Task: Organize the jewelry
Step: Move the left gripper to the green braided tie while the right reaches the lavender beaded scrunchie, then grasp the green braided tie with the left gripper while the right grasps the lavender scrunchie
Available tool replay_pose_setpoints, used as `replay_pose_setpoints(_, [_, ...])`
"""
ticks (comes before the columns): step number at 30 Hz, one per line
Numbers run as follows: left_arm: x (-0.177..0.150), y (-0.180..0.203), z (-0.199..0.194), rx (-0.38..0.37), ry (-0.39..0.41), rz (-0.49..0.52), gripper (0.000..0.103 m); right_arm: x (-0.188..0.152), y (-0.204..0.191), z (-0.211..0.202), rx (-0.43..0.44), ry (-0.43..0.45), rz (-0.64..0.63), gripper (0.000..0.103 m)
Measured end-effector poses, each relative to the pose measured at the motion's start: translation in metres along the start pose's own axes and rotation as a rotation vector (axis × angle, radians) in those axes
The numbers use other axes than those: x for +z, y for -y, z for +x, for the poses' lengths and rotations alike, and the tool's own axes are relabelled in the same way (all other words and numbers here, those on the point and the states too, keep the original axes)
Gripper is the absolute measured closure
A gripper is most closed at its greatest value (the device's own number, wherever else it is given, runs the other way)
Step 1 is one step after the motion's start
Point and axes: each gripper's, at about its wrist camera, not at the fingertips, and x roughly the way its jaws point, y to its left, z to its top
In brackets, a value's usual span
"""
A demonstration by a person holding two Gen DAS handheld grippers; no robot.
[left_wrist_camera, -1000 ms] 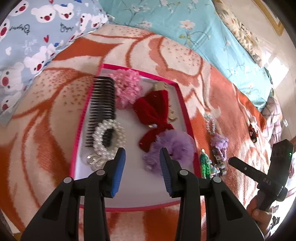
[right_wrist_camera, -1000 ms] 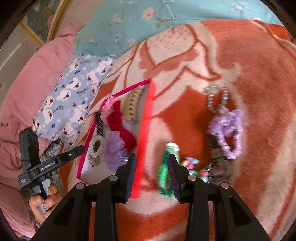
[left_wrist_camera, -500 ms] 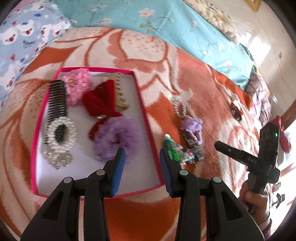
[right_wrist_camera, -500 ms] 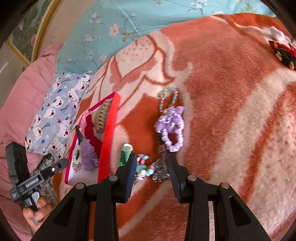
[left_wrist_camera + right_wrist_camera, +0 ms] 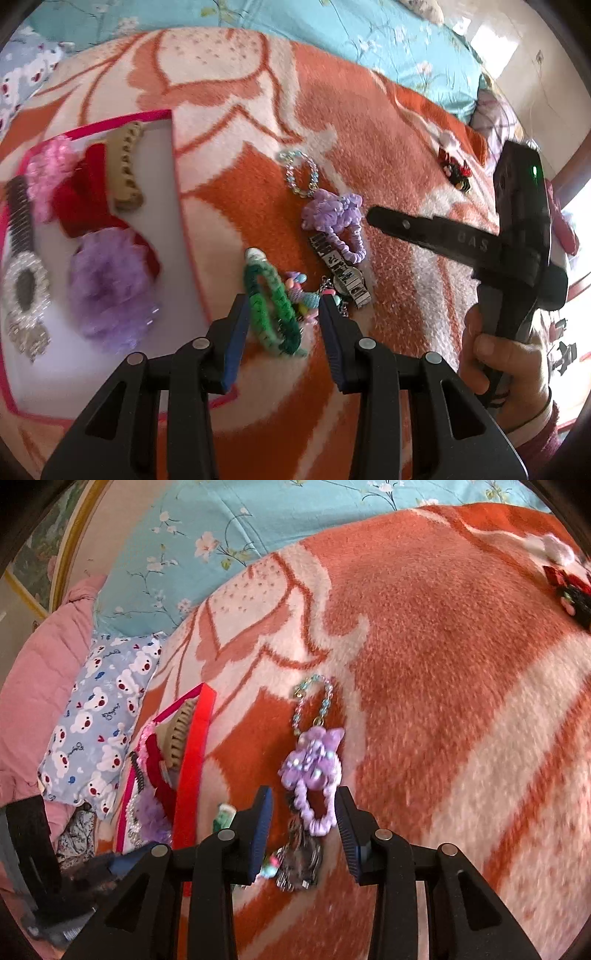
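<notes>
A pink-rimmed box (image 5: 177,177) with a white floor holds a black comb, a pink scrunchie, a red bow (image 5: 86,210), a beige clip, a purple scrunchie (image 5: 110,284) and a pearl ring. On the blanket to its right lie a green braided bracelet (image 5: 271,306), pastel beads, a watch (image 5: 345,275), a purple hair tie (image 5: 312,775) and a beaded bracelet (image 5: 314,701). My left gripper (image 5: 282,332) hovers open over the green bracelet, its pads clear of it. My right gripper (image 5: 304,827) is open above the purple hair tie's loop and the watch (image 5: 301,856).
The orange and cream blanket (image 5: 443,664) covers the bed. A red and black clip (image 5: 456,171) lies far right. A bear-print pillow (image 5: 99,720) and a turquoise floral pillow (image 5: 221,535) lie behind. A hand (image 5: 498,362) holds the right gripper (image 5: 391,223).
The left gripper has swung right, from over the box to over the green bracelet. The right gripper has shifted right, from the green bracelet to the purple hair tie and watch.
</notes>
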Motion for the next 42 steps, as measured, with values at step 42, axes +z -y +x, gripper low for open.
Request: replay_pose_setpoints(42, [-0.012,0.012,0.012,0.014,-0.054,0.085,0.093,-0.006,-0.007,-0.043,0.082,0.052,-0.042,0.092])
